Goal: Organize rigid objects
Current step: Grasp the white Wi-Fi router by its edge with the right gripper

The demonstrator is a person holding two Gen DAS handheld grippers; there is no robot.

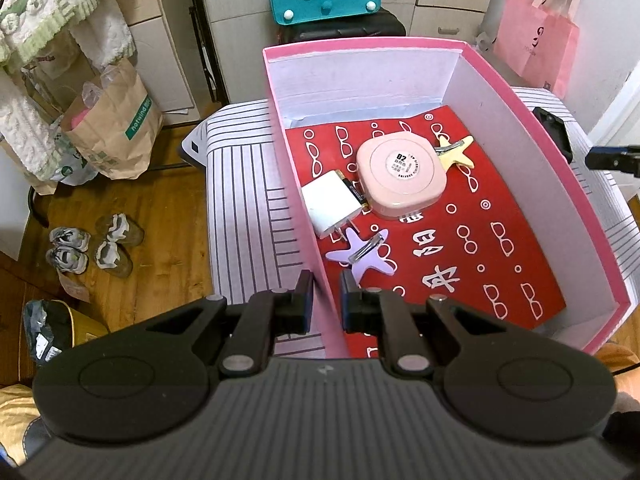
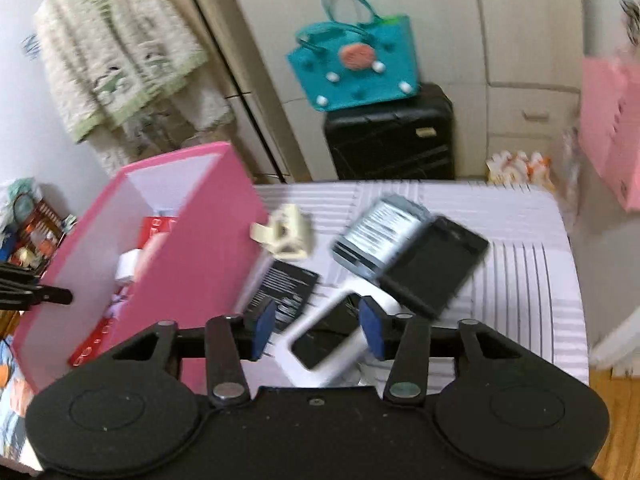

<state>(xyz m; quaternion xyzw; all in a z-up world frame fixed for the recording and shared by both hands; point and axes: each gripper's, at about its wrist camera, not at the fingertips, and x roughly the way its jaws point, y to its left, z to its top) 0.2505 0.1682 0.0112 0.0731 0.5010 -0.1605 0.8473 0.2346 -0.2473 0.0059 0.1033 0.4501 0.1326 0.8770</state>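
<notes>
Nearest the left wrist camera, the left gripper [image 1: 325, 300] is clamped on the near wall of the pink box [image 1: 592, 208], one pad on each side of the thin board; the box stands on a striped white surface [image 1: 248, 184], and its floor carries a red sheet printed with white glasses [image 1: 492, 248]; inside it, toward twelve o'clock from the fingers, a lilac star clip [image 1: 362, 256] lies closest, a white plug adapter [image 1: 334, 204] sits just beyond it at eleven o'clock, touching a pink rounded case [image 1: 400, 178]; a yellow star clip [image 1: 454, 152] lies beside the case at one o'clock.

In the blurred right wrist view, the right gripper [image 2: 318, 330] has its jaws parted with nothing pressed between them; a white-framed device with a dark screen [image 2: 324, 340] lies under the gap; a black card with white print [image 2: 282, 288] lies at eleven o'clock, a cream claw clip [image 2: 286, 234] farther along by the box's outer wall, and a grey labelled pack [image 2: 380, 232] overlapped by a black flat block [image 2: 436, 264] at one o'clock.
</notes>
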